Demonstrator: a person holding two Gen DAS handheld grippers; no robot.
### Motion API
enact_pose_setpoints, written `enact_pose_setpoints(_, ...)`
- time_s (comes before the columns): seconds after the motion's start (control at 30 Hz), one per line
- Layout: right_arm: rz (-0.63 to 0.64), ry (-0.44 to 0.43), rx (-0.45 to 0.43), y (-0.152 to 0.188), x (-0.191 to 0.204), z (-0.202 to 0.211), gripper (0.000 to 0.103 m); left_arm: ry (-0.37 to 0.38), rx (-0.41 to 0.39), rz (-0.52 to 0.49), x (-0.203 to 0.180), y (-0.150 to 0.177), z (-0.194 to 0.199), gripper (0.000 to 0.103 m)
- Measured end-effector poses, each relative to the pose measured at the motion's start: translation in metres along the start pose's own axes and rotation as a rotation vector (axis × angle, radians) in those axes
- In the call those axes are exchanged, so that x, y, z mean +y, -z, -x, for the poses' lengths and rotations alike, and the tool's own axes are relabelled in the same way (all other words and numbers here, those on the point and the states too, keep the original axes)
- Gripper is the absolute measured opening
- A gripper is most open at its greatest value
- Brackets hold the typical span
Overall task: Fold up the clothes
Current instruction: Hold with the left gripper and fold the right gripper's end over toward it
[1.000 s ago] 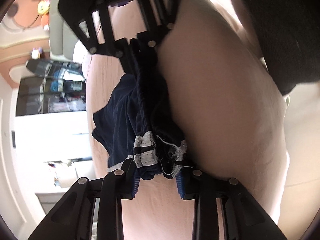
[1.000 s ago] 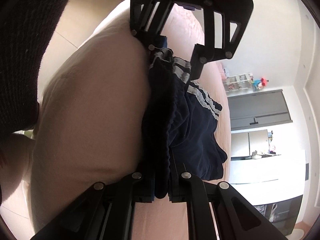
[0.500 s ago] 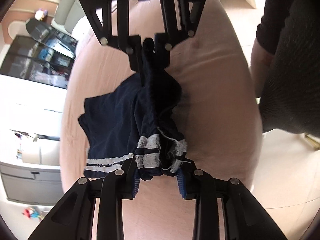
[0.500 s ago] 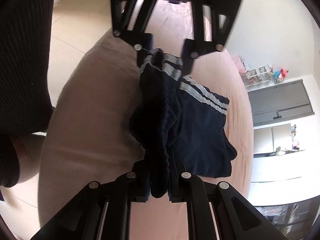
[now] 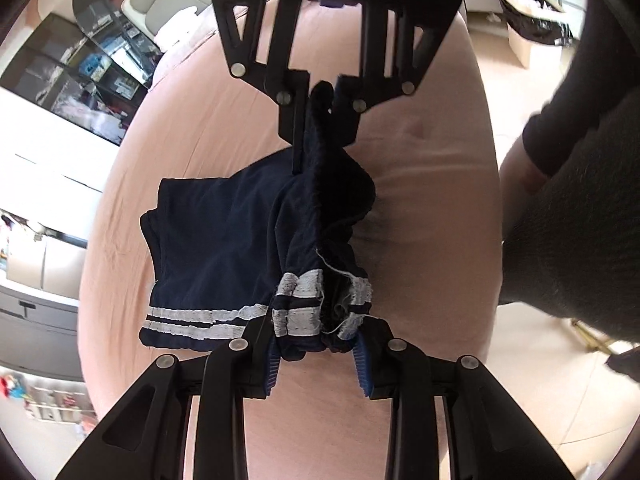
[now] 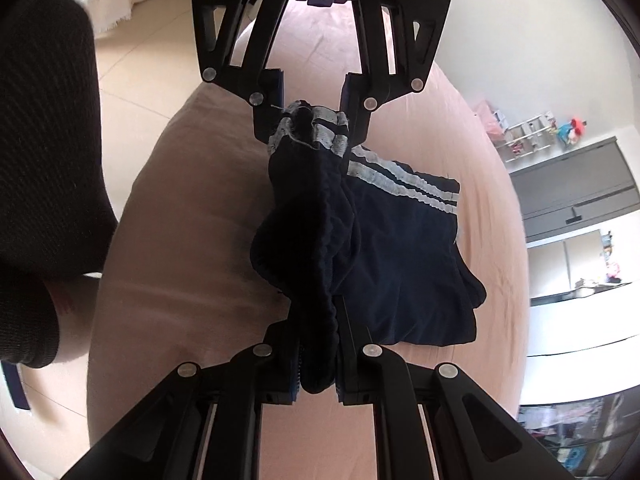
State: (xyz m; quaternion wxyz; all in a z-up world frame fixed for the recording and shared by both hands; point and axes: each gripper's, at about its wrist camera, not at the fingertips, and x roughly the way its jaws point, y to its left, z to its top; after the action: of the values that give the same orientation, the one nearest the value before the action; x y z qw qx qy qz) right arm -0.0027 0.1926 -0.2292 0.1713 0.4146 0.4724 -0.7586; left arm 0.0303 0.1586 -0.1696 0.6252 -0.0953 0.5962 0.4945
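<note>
Overhead, both claws pinch the navy shorts [image 5: 224, 240] above the pink bed [image 5: 432, 184], shelves probably beyond

Left claw [image 5: 316, 356] clamps tight on bunched shorts [image 5: 224, 240], right claw [image 6: 316, 376] pinches the far end, both facing each other, dark sleeve [image 5: 576, 128] alongside.

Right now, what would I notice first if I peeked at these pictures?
The dark blue shorts with two white stripes, lying on the pink bed. Both black grippers pinch one bunched edge: the left gripper at the striped end, the right gripper at the plain dark end.
</note>
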Motion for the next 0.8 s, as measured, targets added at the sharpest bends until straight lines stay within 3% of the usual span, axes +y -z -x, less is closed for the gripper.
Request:
enact_pose_setpoints(0.33,-0.173,-0.067,-0.103,0.009,-0.038,0.013,0.01,0.078,-0.124,0.16,0.045,-0.001,0.027,0.027)
enact_pose_setpoints(0.57,-0.416,-0.106,-0.144,0.026,-0.091,-0.013,0.01,0.088,-0.139,0.237,0.069,-0.003,0.016,0.027)
enact_pose_setpoints(0.8,-0.505,-0.096,-0.172,0.038,-0.109,-0.02,0.01,0.087,-0.15,0.343,0.1,-0.002,0.009,0.027)
